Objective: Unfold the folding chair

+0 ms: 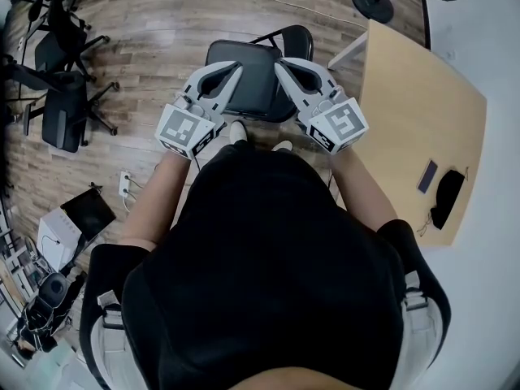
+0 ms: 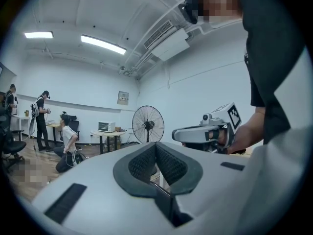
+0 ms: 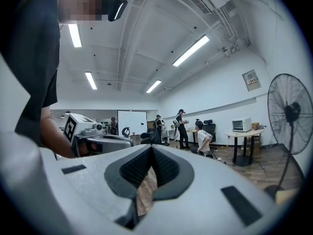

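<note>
**Fingers.** The left gripper (image 2: 156, 146) has its jaws pressed together at the tips, with nothing between them. The right gripper (image 3: 150, 150) is the same: jaws together and empty. Both point level into the room, side by side and apart from each other.

**Task item.** In the head view the folding chair (image 1: 253, 80) stands directly beneath and just ahead of both sets of fingertips. Its seat runs from under the left tips to under the right tips. The seat lies flat and open, and the backrest (image 1: 294, 37) rises at the far side of it. Neither gripper has hold of the chair.

**Progress.** Judged from the flat seat, the unfolding looks done or nearly so. The legs are hidden under the seat, so I cannot tell whether the frame is fully spread. A check of that is all that seems left.

**Containers.** None stands near the fingers. Well off to the left of the left fingers, a white case (image 1: 55, 238) sits on the floor, and its contents cannot be made out. To the right of the right fingers a wooden table (image 1: 422, 112) carries two small dark items, with no container among them.
</note>
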### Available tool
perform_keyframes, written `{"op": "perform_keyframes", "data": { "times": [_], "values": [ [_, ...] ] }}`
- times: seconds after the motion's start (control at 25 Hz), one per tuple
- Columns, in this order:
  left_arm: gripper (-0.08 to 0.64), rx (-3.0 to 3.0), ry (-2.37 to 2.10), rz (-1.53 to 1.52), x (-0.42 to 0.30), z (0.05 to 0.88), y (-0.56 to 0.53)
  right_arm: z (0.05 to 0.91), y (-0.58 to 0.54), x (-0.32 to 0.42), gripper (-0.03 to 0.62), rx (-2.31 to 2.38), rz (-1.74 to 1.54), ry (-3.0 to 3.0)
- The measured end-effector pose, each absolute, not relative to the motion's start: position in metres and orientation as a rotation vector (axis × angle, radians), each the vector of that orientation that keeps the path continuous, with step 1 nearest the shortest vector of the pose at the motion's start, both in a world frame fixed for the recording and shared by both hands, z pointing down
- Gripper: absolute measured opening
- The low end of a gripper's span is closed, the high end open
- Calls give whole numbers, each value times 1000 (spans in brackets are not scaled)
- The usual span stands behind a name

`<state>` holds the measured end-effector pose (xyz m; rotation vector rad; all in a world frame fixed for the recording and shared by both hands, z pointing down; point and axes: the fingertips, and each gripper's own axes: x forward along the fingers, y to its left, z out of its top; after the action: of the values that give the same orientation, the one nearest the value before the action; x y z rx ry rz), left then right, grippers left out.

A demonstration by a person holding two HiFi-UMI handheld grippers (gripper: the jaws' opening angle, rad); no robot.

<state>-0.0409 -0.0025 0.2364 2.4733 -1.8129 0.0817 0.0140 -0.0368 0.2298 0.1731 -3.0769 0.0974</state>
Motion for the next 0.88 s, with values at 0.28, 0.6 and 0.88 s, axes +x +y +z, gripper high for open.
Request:
{"op": "perform_keyframes", "data": {
  "times": [0.28, 0.6, 0.88],
  "values": [
    [-5, 2472, -1823, 92, -48, 236, -7, 232, -42, 12, 2, 186, 108, -3068],
    [-5, 2463, -1817, 92, -49, 240, -14, 236, -49, 13, 1, 200, 122, -3064],
    [-5, 2466, -1814, 97, -49, 242, -19, 239, -53, 10, 2, 195, 132, -3061]
  ]
}}
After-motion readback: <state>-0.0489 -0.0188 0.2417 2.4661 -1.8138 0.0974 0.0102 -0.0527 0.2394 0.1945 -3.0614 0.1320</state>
